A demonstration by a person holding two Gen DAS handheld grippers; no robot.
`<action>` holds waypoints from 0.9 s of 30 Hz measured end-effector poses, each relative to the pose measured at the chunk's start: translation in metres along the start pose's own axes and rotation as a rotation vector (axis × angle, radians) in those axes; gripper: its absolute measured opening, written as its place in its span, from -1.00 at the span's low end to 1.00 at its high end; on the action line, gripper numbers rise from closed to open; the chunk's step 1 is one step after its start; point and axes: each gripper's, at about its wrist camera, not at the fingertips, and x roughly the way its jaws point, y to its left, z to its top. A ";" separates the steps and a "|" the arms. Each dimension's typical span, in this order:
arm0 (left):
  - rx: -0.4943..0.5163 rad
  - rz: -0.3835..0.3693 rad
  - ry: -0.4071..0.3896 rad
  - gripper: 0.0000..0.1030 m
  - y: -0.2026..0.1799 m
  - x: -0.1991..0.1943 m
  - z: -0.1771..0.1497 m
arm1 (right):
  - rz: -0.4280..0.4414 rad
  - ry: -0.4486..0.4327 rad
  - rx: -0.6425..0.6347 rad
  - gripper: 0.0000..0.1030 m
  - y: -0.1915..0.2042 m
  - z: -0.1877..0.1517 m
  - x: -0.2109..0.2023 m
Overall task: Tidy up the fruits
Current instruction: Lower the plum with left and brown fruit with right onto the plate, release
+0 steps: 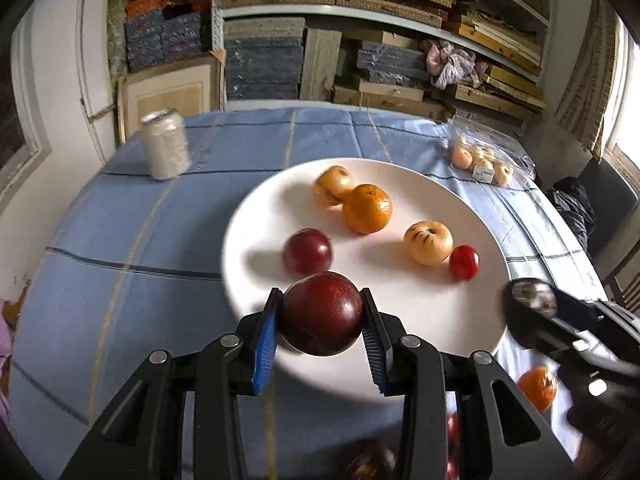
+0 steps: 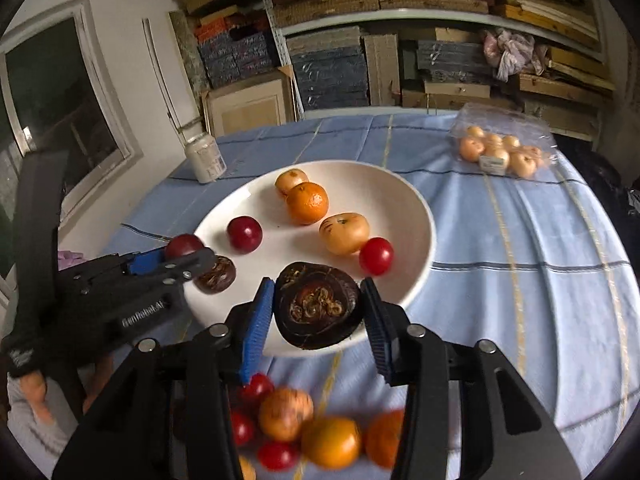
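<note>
A white plate on the blue tablecloth holds an orange mandarin, two pale apples, a dark plum and a cherry tomato. My left gripper is shut on a dark red plum over the plate's near edge. My right gripper is shut on a dark brown fruit at the plate's near rim. A similar dark fruit lies on the plate.
A white can stands at the far left of the table. A clear bag of small pale fruits lies far right. Loose mandarins and cherry tomatoes lie on the cloth below my right gripper. Shelves of stacked boxes stand behind.
</note>
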 end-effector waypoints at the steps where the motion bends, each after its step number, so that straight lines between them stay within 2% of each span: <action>1: 0.002 -0.004 0.004 -0.24 -0.001 0.004 0.001 | 0.001 0.007 0.003 -0.16 -0.001 0.002 0.007; 4: 0.028 -0.019 0.017 -0.22 -0.005 0.013 -0.004 | -0.003 0.007 0.023 -0.11 -0.006 -0.001 0.015; 9: 0.072 0.007 -0.035 -0.14 -0.012 -0.003 -0.010 | 0.019 -0.043 0.095 0.01 -0.025 -0.002 -0.003; 13: 0.067 0.048 -0.097 0.15 -0.012 -0.030 -0.022 | 0.028 -0.109 0.137 0.13 -0.034 -0.011 -0.031; 17: 0.046 0.063 -0.118 0.15 -0.009 -0.051 -0.041 | 0.041 -0.160 0.184 0.24 -0.044 -0.035 -0.057; 23: 0.068 0.130 -0.144 0.15 -0.011 -0.074 -0.076 | 0.037 -0.180 0.240 0.34 -0.057 -0.076 -0.081; 27: 0.082 0.140 -0.139 0.15 -0.011 -0.082 -0.093 | 0.026 -0.178 0.240 0.35 -0.058 -0.098 -0.092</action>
